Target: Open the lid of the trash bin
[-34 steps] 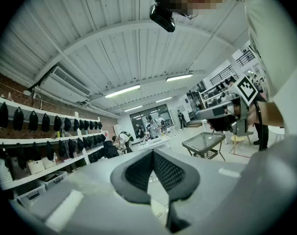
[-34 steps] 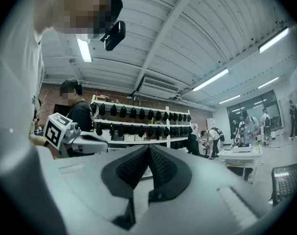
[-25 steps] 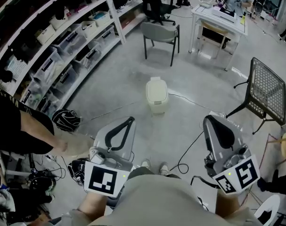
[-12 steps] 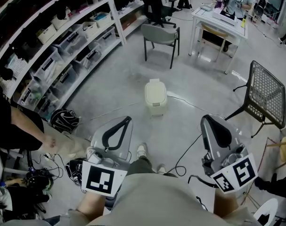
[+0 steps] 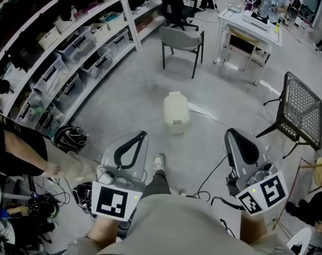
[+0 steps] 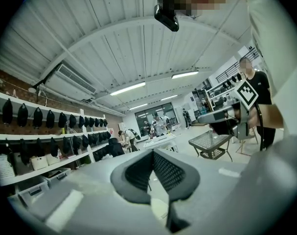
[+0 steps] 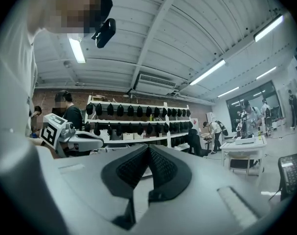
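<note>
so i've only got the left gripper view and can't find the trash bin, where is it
Observer: The head view shows the trash bin standing on the floor ahead of you, lid down.
Operator: is the right gripper holding anything
Observer: No. In the right gripper view, the right gripper has its jaws together with nothing between them.
Operator: anything near the bin
Observer: A grey chair stands beyond it.

We note the trash bin (image 5: pixel 176 113) on the floor (image 5: pixel 134 94), ahead between left gripper (image 5: pixel 142 135) and right gripper (image 5: pixel 229 133). Chair (image 5: pixel 182 39) behind it, table (image 5: pixel 248 23) farther right, shelves (image 5: pixel 70 52) along left, mesh chair (image 5: pixel 301 108) right.
</note>
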Demonstrator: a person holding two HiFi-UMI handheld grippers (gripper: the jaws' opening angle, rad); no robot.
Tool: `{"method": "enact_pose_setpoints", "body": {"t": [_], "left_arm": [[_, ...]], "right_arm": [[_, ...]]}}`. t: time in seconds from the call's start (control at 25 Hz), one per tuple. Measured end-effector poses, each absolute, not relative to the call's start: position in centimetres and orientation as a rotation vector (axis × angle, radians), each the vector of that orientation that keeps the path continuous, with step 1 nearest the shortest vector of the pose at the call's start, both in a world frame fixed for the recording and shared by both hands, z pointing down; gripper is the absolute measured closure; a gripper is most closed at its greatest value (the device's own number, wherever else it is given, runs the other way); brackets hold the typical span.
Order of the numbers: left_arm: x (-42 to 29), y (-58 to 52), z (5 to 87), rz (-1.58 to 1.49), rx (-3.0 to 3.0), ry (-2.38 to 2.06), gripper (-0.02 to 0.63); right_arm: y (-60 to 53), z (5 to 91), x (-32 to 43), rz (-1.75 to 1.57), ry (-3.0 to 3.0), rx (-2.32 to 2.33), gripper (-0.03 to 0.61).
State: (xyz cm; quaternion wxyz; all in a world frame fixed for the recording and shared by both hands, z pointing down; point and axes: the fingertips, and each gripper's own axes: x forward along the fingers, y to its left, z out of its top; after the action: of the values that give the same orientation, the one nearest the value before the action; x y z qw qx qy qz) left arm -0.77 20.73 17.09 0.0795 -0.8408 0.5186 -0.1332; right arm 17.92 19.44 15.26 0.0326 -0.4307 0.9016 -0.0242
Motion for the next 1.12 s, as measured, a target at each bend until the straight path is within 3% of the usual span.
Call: {"method": "enact_pose_setpoints", "body": {"t": [0.72,1.12], "left_arm": [[-11.5,-2.8,20.6,-0.446,-2.643,1.414,0.611],[-14.7,-9.1,23.2,-0.461,-2.711,1.356,0.611]], "right_arm": [[-2.2,17.7,6.7,-0.182,2.766,-1.518,0.575],[-8.8,20.2,2.9,-0.260,2.747,-1.583,0.575]]}}
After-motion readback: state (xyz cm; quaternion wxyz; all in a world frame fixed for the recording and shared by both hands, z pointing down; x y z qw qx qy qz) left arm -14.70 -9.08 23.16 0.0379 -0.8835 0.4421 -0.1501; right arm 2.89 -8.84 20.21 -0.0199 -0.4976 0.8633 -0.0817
